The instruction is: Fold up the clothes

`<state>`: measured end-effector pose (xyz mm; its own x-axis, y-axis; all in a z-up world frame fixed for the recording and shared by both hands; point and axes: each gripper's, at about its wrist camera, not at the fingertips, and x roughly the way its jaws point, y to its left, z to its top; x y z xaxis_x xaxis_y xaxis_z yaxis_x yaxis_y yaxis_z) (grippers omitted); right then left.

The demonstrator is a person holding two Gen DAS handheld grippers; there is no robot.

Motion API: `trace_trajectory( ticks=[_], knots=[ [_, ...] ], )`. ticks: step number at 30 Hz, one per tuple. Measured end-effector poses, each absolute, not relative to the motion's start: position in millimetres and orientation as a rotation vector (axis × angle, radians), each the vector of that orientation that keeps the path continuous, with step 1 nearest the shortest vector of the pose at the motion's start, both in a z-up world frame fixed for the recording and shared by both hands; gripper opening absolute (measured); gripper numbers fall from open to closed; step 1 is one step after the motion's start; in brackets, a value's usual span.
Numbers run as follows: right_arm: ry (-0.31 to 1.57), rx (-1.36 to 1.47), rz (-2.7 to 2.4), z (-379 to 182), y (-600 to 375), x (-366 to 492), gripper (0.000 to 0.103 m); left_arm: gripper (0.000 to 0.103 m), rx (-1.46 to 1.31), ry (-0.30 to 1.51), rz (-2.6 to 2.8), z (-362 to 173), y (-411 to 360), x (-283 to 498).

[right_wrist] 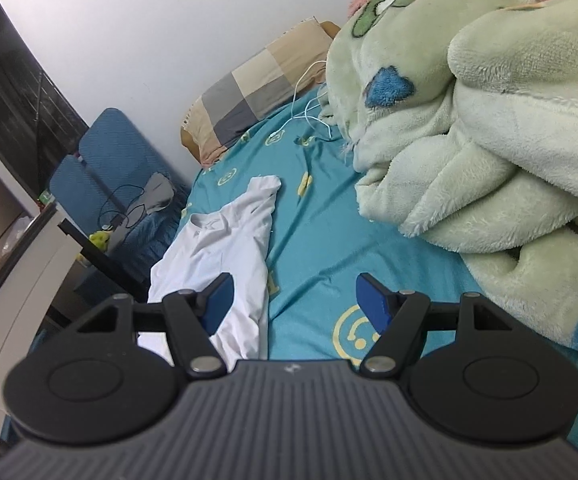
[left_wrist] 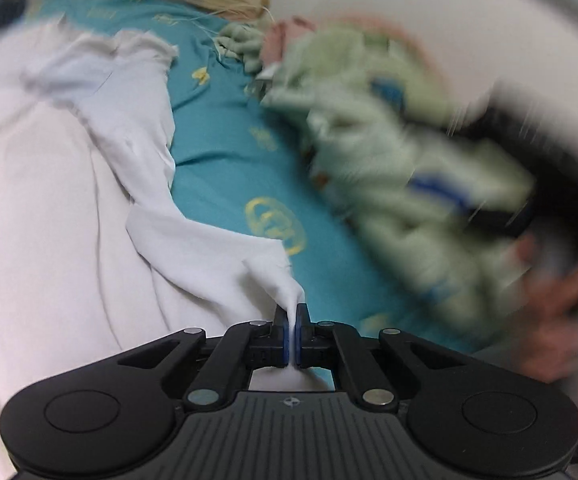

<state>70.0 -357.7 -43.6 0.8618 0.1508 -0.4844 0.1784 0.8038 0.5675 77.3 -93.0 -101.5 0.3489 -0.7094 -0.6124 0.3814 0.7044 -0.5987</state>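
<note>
A white shirt (left_wrist: 69,184) lies on the teal bedsheet (left_wrist: 225,152). My left gripper (left_wrist: 293,320) is shut on a pinched corner of the white shirt, which stretches away up and left. In the right wrist view the white shirt (right_wrist: 225,248) lies flat with its collar up, on the left of the teal sheet (right_wrist: 321,232). My right gripper (right_wrist: 294,304) is open and empty above the sheet, its left finger over the shirt's lower edge. The left wrist view is blurred on the right side.
A bulky pale green fleece blanket (right_wrist: 469,128) is heaped on the right of the bed and shows blurred in the left wrist view (left_wrist: 389,152). A checked pillow (right_wrist: 257,88) and a white cable (right_wrist: 309,112) lie at the head. A blue chair (right_wrist: 109,176) stands beside the bed.
</note>
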Motion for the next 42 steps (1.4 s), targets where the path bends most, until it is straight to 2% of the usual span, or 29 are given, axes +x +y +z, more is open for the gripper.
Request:
trace_trajectory(
  ticks=[4, 12, 14, 16, 19, 22, 26, 29, 32, 34, 37, 42],
  knots=[
    [0.550, 0.628, -0.026, -43.0, -355.0, 70.7, 0.071, 0.003, -0.586, 1.088, -0.649, -94.4, -36.3, 76.1],
    [0.633, 0.546, 0.014, -48.2, -325.5, 82.4, 0.071, 0.004, -0.378, 1.295, -0.374, -122.3, 3.9, 70.2],
    [0.657, 0.510, 0.031, -49.2, -314.4, 83.8, 0.071, 0.011, -0.362, 1.290, -0.388, -118.4, 4.6, 70.6],
    [0.671, 0.468, 0.044, -49.5, -303.2, 83.1, 0.071, 0.030, -0.352, 1.268, -0.399, -109.9, 6.6, 70.5],
    [0.696, 0.436, 0.086, -53.3, -290.3, 86.3, 0.071, 0.048, -0.369, 1.232, -0.404, -95.1, 12.4, 75.1],
    [0.728, 0.419, 0.139, -58.8, -278.7, 92.5, 0.070, 0.057, -0.369, 1.175, -0.393, -86.6, 16.7, 87.0],
    [0.787, 0.434, 0.170, -69.3, -269.6, 104.6, 0.069, 0.064, -0.390, 1.180, -0.419, -98.7, 15.5, 96.1],
    [0.807, 0.443, 0.174, -73.4, -265.9, 107.0, 0.069, 0.062, -0.359, 1.223, -0.422, -118.4, 7.9, 96.2],
    [0.819, 0.435, 0.174, -75.5, -262.1, 107.8, 0.069, 0.049, -0.325, 1.258, -0.421, -131.4, 3.6, 94.2],
    [0.821, 0.426, 0.177, -75.6, -259.6, 108.0, 0.069, 0.023, -0.326, 1.275, -0.441, -131.8, 5.7, 92.4],
    [0.831, 0.415, 0.176, -77.0, -258.3, 111.2, 0.069, 0.007, -0.343, 1.317, -0.472, -128.8, 10.5, 88.2],
    [0.833, 0.400, 0.174, -76.2, -256.5, 110.7, 0.070, 0.004, -0.310, 1.403, -0.439, -128.2, 22.8, 81.5]
  ],
)
